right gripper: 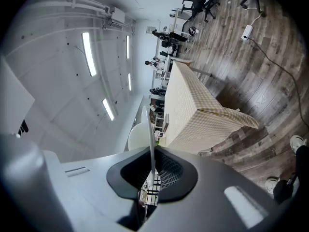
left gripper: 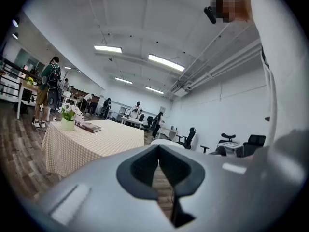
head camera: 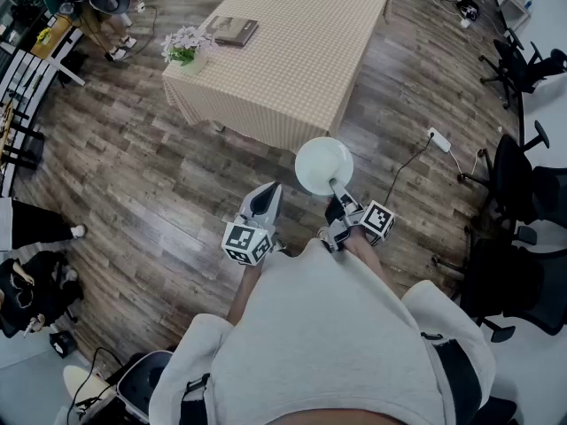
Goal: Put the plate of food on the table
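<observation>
Your right gripper (head camera: 337,200) is clamped on the rim of the white plate (head camera: 323,165), held over the floor (head camera: 159,175) short of the table (head camera: 292,60); your left gripper (head camera: 263,200) is closed and empty. Placement is outstanding.

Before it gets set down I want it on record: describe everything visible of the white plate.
The plate is round, plain white and smooth, with a faint sheen. No food shows on its upper face. It is held roughly level in the air above the wooden floor, just short of the near end of the checked-cloth table. The right tongs are closed on its near rim, which sits edge-on between them in the right gripper view. Nothing else touches it.
</observation>
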`<state>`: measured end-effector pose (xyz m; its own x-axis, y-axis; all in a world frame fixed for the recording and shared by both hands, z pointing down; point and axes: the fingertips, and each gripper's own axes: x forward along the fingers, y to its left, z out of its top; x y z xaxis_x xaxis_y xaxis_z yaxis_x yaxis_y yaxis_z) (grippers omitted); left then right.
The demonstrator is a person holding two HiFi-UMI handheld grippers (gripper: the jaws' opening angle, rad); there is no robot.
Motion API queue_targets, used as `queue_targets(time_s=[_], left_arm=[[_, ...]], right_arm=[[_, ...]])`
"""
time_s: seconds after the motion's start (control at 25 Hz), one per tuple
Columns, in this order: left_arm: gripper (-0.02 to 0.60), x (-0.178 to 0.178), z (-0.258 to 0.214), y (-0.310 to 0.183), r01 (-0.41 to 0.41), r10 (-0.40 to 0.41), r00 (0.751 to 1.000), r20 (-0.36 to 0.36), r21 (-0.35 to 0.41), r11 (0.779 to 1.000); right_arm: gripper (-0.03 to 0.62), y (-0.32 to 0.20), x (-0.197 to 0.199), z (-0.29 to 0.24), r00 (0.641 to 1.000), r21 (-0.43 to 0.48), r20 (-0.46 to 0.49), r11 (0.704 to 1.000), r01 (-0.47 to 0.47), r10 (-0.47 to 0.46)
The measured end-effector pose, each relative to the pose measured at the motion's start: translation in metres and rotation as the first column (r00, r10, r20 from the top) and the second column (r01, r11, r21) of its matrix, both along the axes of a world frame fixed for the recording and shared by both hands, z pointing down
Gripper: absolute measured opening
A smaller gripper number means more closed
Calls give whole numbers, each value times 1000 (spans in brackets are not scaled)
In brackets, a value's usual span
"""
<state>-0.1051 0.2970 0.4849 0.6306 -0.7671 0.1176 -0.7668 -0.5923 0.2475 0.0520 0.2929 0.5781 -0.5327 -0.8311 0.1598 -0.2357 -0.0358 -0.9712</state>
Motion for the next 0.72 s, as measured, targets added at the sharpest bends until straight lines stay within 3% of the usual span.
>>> queue_targets(time_s=[0.28, 0.48, 0.72], left_arm=[[9, 10, -6, 2, -8, 8, 1000, -11, 4, 1000], [8, 24, -6, 4, -12, 12, 1000, -10, 10, 1000], [9, 46, -6, 0, -15, 15, 1000, -5, 9, 1000]], right_arm=[[20, -2, 3, -6, 1000, 26, 15, 1000, 9, -9], [20, -2, 5, -17, 996, 65, 81, 998, 19, -25], [20, -3, 30, 1, 999, 13, 3, 999, 36, -36]])
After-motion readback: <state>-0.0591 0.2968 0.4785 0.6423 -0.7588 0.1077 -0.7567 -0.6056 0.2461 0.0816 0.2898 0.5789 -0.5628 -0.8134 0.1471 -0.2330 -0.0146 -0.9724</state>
